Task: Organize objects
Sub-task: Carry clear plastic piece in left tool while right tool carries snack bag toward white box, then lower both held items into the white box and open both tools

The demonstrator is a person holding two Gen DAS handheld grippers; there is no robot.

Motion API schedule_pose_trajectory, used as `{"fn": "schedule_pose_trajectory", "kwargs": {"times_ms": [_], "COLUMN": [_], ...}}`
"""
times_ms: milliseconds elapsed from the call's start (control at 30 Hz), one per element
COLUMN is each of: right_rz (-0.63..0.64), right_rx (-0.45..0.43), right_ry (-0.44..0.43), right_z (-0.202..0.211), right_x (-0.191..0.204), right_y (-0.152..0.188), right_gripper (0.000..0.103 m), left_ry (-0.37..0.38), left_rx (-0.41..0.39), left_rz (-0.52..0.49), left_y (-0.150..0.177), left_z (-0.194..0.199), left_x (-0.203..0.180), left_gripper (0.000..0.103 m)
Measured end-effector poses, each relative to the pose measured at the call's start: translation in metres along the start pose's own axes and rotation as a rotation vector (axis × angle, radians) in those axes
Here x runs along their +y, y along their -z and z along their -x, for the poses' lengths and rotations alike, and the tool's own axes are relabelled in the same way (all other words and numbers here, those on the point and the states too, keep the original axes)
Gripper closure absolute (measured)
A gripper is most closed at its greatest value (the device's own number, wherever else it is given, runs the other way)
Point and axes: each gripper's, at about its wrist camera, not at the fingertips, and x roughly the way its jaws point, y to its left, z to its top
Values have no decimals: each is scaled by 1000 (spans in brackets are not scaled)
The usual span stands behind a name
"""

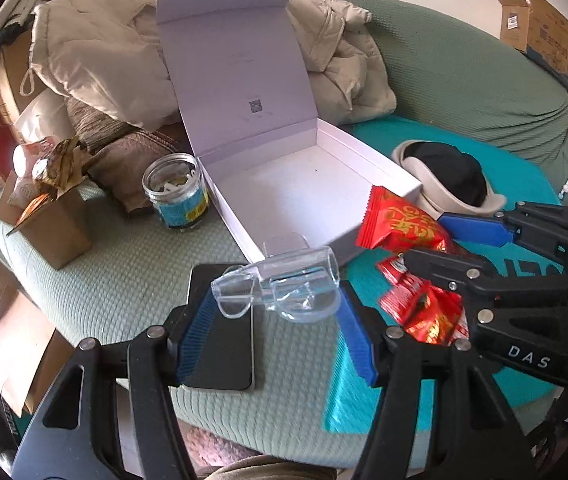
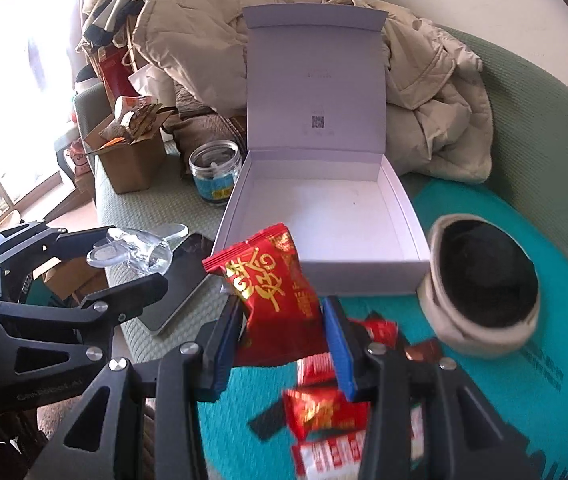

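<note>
An open white box (image 1: 364, 156) (image 2: 400, 204) with its lid upright stands on the green sofa seat; its inside is bare. My left gripper (image 1: 272, 312) (image 2: 124, 264) is shut on a clear plastic clip-like piece (image 1: 284, 284) (image 2: 140, 250), held just short of the box's near left corner. My right gripper (image 2: 284, 320) (image 1: 428, 236) is shut on a red snack packet with gold letters (image 2: 276, 292) (image 1: 400, 220), held in the air just in front of the box's near wall.
A phone (image 1: 224, 340) (image 2: 180, 284) lies under the left gripper. More red packets (image 2: 324, 404) (image 1: 428, 308) lie on a teal mat (image 2: 484, 400). A beige cap (image 2: 484, 284), a glass jar (image 1: 176, 188), a small cardboard box (image 1: 52, 224) and a beige coat (image 1: 96, 60) surround the white box.
</note>
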Motion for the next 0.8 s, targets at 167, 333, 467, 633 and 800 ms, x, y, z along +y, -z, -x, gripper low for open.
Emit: {"fn": "schedule_pose_trajectory", "kwargs": {"times_ms": [167,333,467,633,800], "right_rz": [-9,-22,-26,-17,-14], "right_rx": [4,11,9,15,27], "right_ry": [7,21,33,55,74], "right_z": [-22,-44,-59,-83,-109], "right_x": [-6,-17,-29,-45,-62], "right_y": [-23,-47,-65,-84,-96], "right_gripper": [61,61,61,61,61], "left_ry": [10,18,23,40,34], "left_rx": [7,13,28,47,49], "left_rz": [-16,-26,-22,-10,-20], "left_y": [-25,-50,-69,-85,-100], "left_z": [-24,-49,-74,-104,-132], "left_x": [13,21,26,32,33], "left_gripper": [44,44,44,44,44]}}
